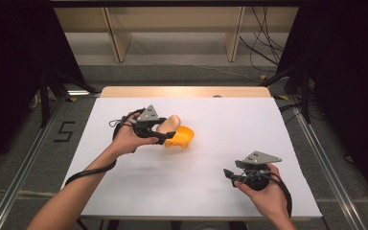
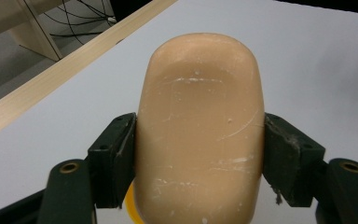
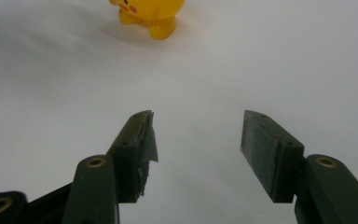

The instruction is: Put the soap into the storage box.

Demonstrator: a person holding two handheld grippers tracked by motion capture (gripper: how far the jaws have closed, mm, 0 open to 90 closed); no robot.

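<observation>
My left gripper is shut on a smooth, rounded peach-coloured block, its two black pads pressing on the block's sides. In the high view the peach block is held just above and left of a yellow toy figure that sits on the white table near the middle. My right gripper rests low at the table's front right, pointing left. Its jaws stand open with nothing between them, in the right gripper view. The yellow toy shows far ahead of them.
The white table top has a wooden strip along its far edge. Beyond it stand wooden furniture legs and loose cables on the floor. Dark curtains flank both sides.
</observation>
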